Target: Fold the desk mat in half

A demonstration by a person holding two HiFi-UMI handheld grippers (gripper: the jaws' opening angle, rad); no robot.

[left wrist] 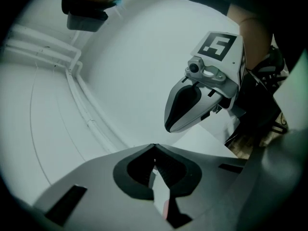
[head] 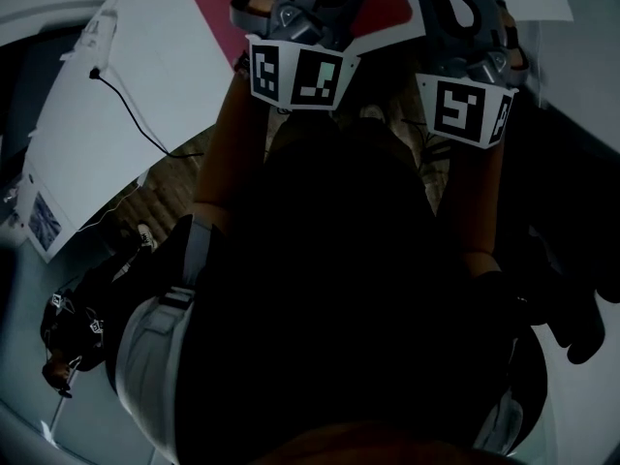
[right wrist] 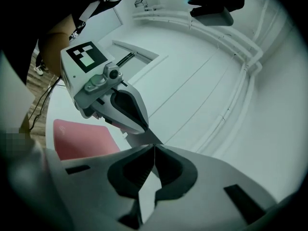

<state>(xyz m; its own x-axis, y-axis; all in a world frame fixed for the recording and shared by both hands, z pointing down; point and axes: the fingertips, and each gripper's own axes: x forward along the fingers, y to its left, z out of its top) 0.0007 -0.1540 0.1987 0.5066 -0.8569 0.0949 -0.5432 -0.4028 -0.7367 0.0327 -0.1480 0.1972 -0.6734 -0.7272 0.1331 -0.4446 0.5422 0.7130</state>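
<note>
At the top of the head view: the desk mat (head: pixel 215 3) shows its red face on a white table (head: pixel 145 66), with both grippers side by side over it.
Desk mat, faces: red on one side, pale grey on the other.
Desk mat, right gripper view: the red face (right wrist: pixel 82 138) lies at lower left; a pale grey strip of the mat runs from the other gripper's tip to this one's.
Desk mat, left gripper view: a pale flap (left wrist: pixel 204 139) lies right of centre, under the other gripper.
Left gripper (left wrist: pixel 154 148): jaws together, clamped on a thin edge of the desk mat; the sheet shows pale with a reddish trace low between the pads.
Left gripper, other views: top centre of the head view (head: pixel 291 8); centre left of the right gripper view (right wrist: pixel 120 105).
Right gripper (right wrist: pixel 154 148): jaws together, clamped on a thin pale edge of the desk mat.
Right gripper, other views: top right of the head view (head: pixel 470 27); right of centre in the left gripper view (left wrist: pixel 192 105).
Gripper spacing: near each other, on the same edge of the mat.
Cable (head: pixel 131 114): black, running across the table at upper left of the head view.
Person: a dark torso (head: pixel 339 289) fills the middle of the head view.
</note>
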